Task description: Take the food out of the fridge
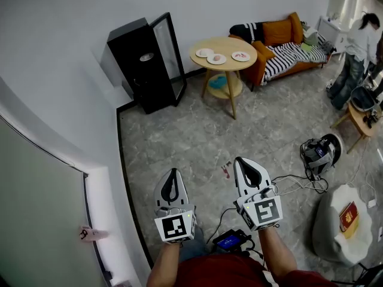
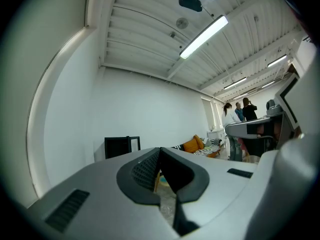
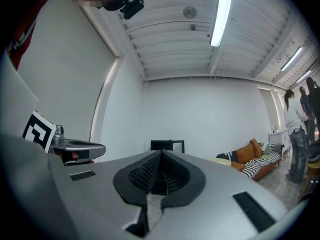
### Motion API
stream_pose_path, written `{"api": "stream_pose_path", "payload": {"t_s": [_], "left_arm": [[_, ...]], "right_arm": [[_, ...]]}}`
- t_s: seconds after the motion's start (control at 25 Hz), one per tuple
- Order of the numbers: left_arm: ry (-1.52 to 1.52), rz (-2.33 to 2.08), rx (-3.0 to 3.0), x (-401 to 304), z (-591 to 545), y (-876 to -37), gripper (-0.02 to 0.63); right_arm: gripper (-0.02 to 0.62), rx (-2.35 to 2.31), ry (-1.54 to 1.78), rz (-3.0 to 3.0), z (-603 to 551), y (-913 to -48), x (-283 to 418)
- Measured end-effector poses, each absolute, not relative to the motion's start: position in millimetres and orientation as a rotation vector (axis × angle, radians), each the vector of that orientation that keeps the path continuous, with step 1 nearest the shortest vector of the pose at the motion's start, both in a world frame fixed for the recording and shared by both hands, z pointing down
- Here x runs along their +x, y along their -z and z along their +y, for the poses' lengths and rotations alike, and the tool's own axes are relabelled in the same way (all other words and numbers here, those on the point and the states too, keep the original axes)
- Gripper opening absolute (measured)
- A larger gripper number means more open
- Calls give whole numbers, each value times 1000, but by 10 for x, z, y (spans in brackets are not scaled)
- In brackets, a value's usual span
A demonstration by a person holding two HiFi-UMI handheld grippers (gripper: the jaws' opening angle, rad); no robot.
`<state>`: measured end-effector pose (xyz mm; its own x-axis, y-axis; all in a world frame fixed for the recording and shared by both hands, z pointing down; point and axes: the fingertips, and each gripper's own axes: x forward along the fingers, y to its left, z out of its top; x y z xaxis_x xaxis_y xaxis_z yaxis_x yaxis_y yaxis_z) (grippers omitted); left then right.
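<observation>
Nearest, the left gripper [image 1: 173, 175] and the right gripper [image 1: 245, 164] are held side by side low over the grey stone floor [image 1: 197, 136]. Each gripper's own view shows its jaws closed tip to tip with nothing between them. Just beside the right gripper's wrist a small black device with a blue screen [image 1: 230, 241] lies on the floor among cables. To the right, a white pouf [image 1: 335, 226] carries a red book [image 1: 349, 216]. Well ahead, the black fridge [image 1: 140, 64] stands against the white wall with its glass door [image 1: 170, 49] swung open. From here its inside cannot be seen, so what it holds cannot be told. Just right of it, a round wooden table [image 1: 226, 45] bears three plates, one [image 1: 204, 53] beside a second [image 1: 216, 58] and a third [image 1: 241, 56], each with pinkish food on it. Its lower shelf holds something blue [image 1: 218, 81]. Beyond is an orange sofa [image 1: 275, 37] with a striped cover.
</observation>
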<state>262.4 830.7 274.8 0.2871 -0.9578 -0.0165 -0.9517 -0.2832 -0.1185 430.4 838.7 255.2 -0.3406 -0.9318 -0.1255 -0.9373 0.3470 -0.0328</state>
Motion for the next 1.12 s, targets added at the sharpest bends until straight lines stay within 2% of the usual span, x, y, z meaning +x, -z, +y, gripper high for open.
{"api": "stream_pose_path", "payload": {"t_s": [0.44,1.12], "left_arm": [[48,1804,-2442,2240,7534,-2721,14],[-23,1939,-2379,641,6431,-2586,14]], "right_arm": [[21,-1745,-40,2545,7632,-2597,3841],[21,-1672,-70,2611,6387,-2359,2357]]}}
